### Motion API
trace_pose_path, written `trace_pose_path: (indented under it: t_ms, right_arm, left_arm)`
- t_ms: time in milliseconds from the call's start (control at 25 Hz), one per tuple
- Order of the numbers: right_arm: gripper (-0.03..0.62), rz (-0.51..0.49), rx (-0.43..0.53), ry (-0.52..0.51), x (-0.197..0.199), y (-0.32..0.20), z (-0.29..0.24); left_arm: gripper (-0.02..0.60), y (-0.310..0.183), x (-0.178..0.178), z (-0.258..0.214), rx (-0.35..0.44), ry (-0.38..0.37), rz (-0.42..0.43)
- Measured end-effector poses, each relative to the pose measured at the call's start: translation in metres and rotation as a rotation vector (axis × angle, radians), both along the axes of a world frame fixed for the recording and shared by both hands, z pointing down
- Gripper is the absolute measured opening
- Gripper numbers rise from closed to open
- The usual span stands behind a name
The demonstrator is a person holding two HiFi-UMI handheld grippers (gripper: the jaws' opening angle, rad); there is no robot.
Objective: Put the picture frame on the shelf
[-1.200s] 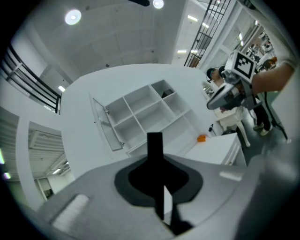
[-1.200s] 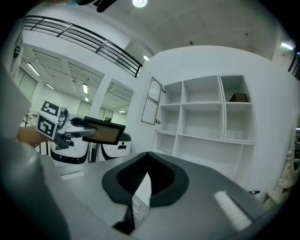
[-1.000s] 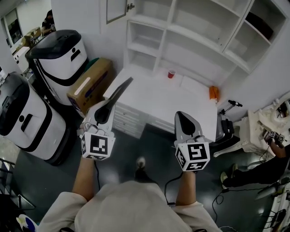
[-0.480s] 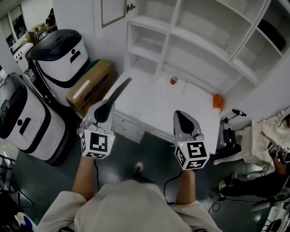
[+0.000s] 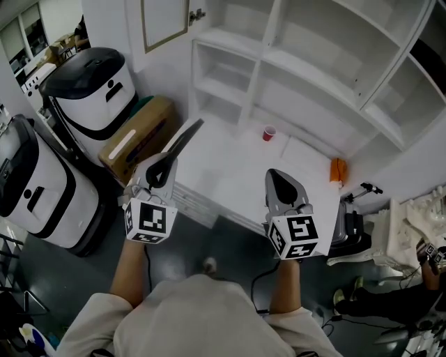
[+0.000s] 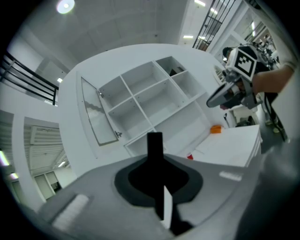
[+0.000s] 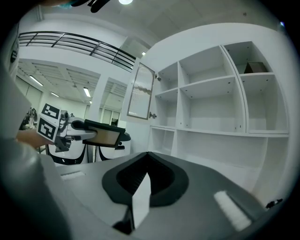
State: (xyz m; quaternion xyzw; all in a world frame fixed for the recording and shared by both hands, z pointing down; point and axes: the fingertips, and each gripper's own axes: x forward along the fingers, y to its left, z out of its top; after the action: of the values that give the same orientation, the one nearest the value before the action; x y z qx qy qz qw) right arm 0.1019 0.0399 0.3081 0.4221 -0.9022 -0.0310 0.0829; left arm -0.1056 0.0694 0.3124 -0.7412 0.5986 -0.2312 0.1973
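Holds the picture frame (image 5: 185, 141) in the left claw (image 5: 164, 166), jaws clamped on its near end, thin dark edge turned up and the far end slanting out above the left front corner of the white desk (image 5: 237, 174). Shows a tan face inside a black border from the right gripper view. Hangs in the air clear of the desktop, well short of the white shelf unit (image 5: 327, 77).

Sets the right claw (image 5: 279, 183) alongside, over the desk's front edge, jaws pressed together on nothing.

Leaves bare desktop between both claws and the shelf, with only a red cup (image 5: 269, 132) near the back, before the lowest compartments, and an orange object (image 5: 338, 169) at the right end. Offers open compartments across the shelf unit, apart from a dark thing (image 7: 255, 67) in an upper right one.

Crowds the left side: cardboard box (image 5: 136, 136) by the desk's left edge, two white-and-black machines (image 5: 90, 84) beyond it, a glass-fronted door (image 5: 164, 21) above the shelf's left column.
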Motion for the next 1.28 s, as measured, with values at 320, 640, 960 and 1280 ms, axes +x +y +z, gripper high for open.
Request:
trace_pose_path:
  t_ms: [320, 640, 960, 1280]
  right_arm:
    - [0.005, -0.049, -0.013, -0.016, 0.01, -0.048, 0.004]
    - [0.006, -0.078, 0.014, -0.027, 0.007, -0.081, 0.001]
    - [0.006, -0.071, -0.01, -0.07, 0.013, -0.103, 0.004]
    - [0.006, -0.081, -0.066, -0.028, 0.003, -0.122, 0.021]
  left_arm:
    - [0.017, -0.048, 0.017, 0.002, -0.004, -0.016, -0.028]
    - [0.017, -0.075, 0.029, 0.002, -0.004, -0.026, -0.041]
    - [0.017, -0.093, 0.026, 0.014, -0.034, -0.035, -0.056]
    - [0.017, -0.117, 0.02, 0.017, -0.037, -0.04, -0.04]
